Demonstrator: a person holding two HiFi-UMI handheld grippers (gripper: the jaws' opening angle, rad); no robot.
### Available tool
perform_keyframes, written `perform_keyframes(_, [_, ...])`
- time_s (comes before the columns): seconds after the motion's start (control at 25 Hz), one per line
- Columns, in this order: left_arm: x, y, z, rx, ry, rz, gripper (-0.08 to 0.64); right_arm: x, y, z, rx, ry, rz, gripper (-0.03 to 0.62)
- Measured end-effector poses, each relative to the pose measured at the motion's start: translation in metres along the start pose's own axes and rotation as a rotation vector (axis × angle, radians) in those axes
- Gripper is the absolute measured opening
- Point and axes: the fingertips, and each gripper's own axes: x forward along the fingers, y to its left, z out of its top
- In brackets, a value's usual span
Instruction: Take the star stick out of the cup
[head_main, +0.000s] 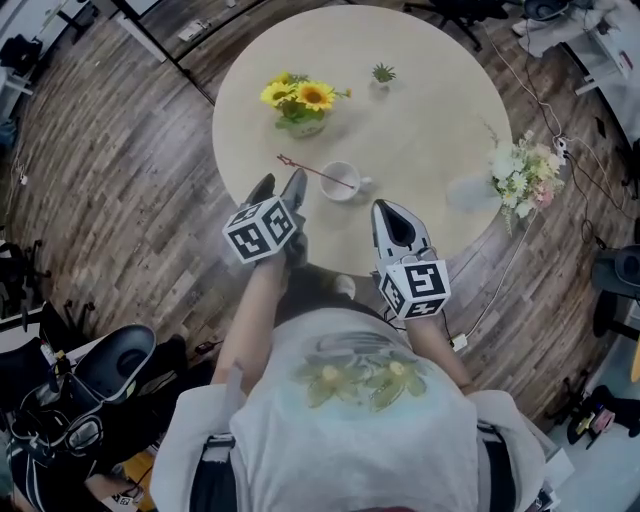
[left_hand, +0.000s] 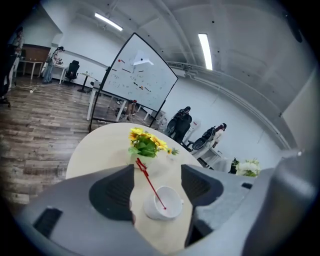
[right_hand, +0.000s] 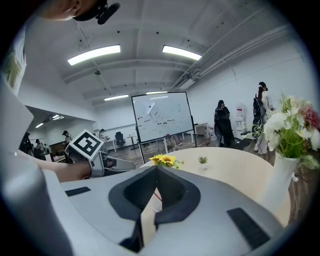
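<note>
Approach stage. The star stick (head_main: 315, 171) leans in the cup (head_main: 340, 183) on the counter (head_main: 430, 120). The left gripper (head_main: 279, 186) has its jaws wide, framing the stick without contact. The right gripper (head_main: 388, 208) has its jaws together and empty. Judged next: advance the left gripper, close on the shaft, lift clear.

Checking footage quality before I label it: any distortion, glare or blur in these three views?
Head view: evenly lit, floor planks curve at the edges. Left gripper view: fisheye with dark corners, cup and star stick sharp. Right gripper view: ceiling lights blown out.
</note>
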Motion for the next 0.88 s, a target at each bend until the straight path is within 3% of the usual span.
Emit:
perform_keyframes(0.48, [0.044,0.016,-0.009,-0.121,0.07,-0.007,0.279,0.011,-0.008,-0.002,0.008,0.027,-0.059,0.017])
perform_keyframes(0.76, [0.059,0.021,-0.015,-0.13,0.112,-0.004,0.256,0.013,-0.014,-0.001,0.016,0.034,-0.092,0.017])
perform_keyframes(0.88, [0.062,0.025,-0.016,-0.13,0.118,0.017,0.203,0.014,-0.017,0.0,0.019,0.037,-0.104,0.017])
